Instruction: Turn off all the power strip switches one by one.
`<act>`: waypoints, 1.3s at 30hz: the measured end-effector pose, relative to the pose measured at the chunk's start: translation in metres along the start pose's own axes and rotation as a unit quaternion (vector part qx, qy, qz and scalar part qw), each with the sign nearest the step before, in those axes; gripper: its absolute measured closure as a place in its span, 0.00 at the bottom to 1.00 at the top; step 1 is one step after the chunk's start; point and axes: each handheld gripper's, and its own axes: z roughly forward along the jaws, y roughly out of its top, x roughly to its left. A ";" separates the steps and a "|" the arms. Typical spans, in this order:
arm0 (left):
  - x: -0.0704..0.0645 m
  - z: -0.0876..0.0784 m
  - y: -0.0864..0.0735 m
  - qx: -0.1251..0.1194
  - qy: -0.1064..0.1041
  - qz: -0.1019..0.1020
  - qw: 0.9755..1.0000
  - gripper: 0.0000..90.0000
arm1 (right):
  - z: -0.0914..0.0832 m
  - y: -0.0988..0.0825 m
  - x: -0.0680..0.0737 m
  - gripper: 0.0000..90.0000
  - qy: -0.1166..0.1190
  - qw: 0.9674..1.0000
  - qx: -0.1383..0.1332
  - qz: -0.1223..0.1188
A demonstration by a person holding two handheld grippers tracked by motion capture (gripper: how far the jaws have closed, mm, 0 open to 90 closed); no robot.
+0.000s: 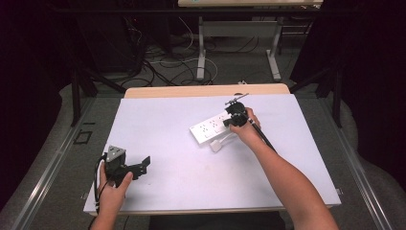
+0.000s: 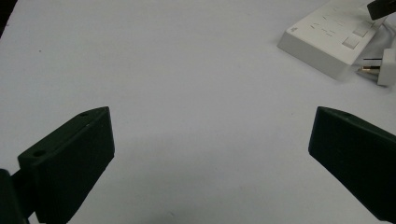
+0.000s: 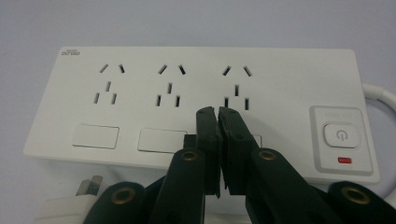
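A white power strip [image 1: 209, 128] with three sockets lies at an angle near the middle of the white table [image 1: 191, 191]. Its white plug [image 1: 216, 146] lies loose on the table just in front of it. My right gripper [image 1: 226, 123] is over the strip's right part. In the right gripper view it [image 3: 217, 112] is shut with nothing between the jaws, its tips just below the third socket and left of the power button [image 3: 342, 135]. My left gripper [image 1: 145, 163] rests at the table's front left, open and empty, and points at the strip [image 2: 327, 37] and plug [image 2: 385, 67].
The strip's white cable [image 3: 380, 93] curls off its right end. A small red light [image 3: 344, 160] sits under the power button. Beyond the table's far edge are a desk frame [image 1: 239, 48] and loose floor cables [image 1: 167, 67].
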 end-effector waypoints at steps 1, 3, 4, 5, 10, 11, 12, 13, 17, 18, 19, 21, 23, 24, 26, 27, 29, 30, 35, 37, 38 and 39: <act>0.000 0.000 0.000 0.000 0.000 0.000 1.000 0.00 | 0.000 0.000 0.001 0.97 -0.003 1.000 0.002 0.005; 0.000 0.000 0.000 0.000 0.000 0.000 1.000 0.00 | 0.001 0.000 0.002 0.97 -0.005 1.000 0.006 0.003; 0.000 0.000 0.000 0.000 0.000 0.000 1.000 0.00 | 0.002 0.000 0.002 0.97 -0.003 1.000 0.006 0.000; 0.000 0.000 0.000 0.000 0.000 0.000 1.000 0.00 | 0.002 0.000 0.002 0.97 -0.003 1.000 0.006 0.000; 0.000 0.000 0.000 -0.001 -0.001 -0.001 1.000 0.00 | 0.004 -0.001 0.003 0.98 -0.009 1.000 0.010 0.001; 0.000 0.000 0.000 -0.002 -0.001 -0.001 1.000 0.00 | 0.004 -0.001 0.002 0.98 -0.011 1.000 0.011 -0.002; 0.000 0.000 0.000 -0.003 -0.001 -0.001 1.000 0.00 | 0.004 -0.001 0.002 0.98 -0.011 1.000 0.010 -0.002; 0.000 0.000 0.000 -0.003 -0.001 -0.001 1.000 0.00 | 0.004 -0.001 0.002 0.99 -0.011 1.000 0.010 -0.004; 0.000 0.000 0.000 -0.001 -0.002 0.000 1.000 0.00 | 0.005 -0.001 0.003 0.99 -0.014 1.000 0.010 -0.003; 0.000 0.000 0.000 -0.001 -0.002 0.001 1.000 0.00 | 0.005 -0.001 0.003 0.99 -0.014 1.000 0.009 -0.003; 0.000 0.000 0.000 -0.001 -0.002 0.001 1.000 0.00 | 0.005 -0.001 0.003 0.99 -0.014 1.000 0.010 -0.004; 0.000 0.000 0.000 -0.001 -0.002 0.001 1.000 0.00 | 0.005 -0.001 0.003 0.99 -0.013 1.000 0.010 -0.005; 0.000 0.000 0.000 -0.001 -0.002 0.001 1.000 0.00 | 0.005 -0.001 0.003 0.99 -0.013 1.000 0.009 -0.004; 0.000 0.000 0.000 -0.001 -0.001 0.001 1.000 0.00 | 0.006 -0.001 0.003 0.99 -0.009 1.000 0.003 -0.015; 0.000 0.000 0.000 -0.001 -0.002 0.001 1.000 0.00 | 0.005 -0.001 0.004 0.99 -0.013 1.000 0.011 -0.016; 0.000 0.000 0.000 -0.001 -0.002 0.001 1.000 0.00 | 0.005 -0.001 0.004 0.99 -0.018 1.000 0.013 -0.020; -0.001 0.000 0.000 -0.001 -0.002 0.002 1.000 0.00 | 0.006 -0.001 0.005 1.00 -0.013 1.000 0.019 -0.010; -0.001 0.000 0.000 -0.001 -0.002 0.002 1.000 0.00 | 0.007 -0.001 0.004 1.00 -0.010 1.000 0.020 -0.012; 0.000 -0.001 0.000 -0.003 -0.002 0.000 1.000 0.00 | 0.007 -0.002 0.005 1.00 -0.012 1.000 0.016 -0.015; -0.001 0.000 0.000 -0.003 -0.002 0.000 1.000 0.00 | 0.008 -0.002 0.005 1.00 -0.008 1.000 0.009 -0.014; -0.001 0.000 0.000 -0.003 -0.002 0.000 1.000 0.00 | 0.007 -0.002 0.005 1.00 -0.012 1.000 0.016 -0.015; -0.001 0.000 0.000 -0.004 -0.002 0.000 1.000 0.00 | 0.007 -0.002 0.005 1.00 -0.013 1.000 0.016 -0.013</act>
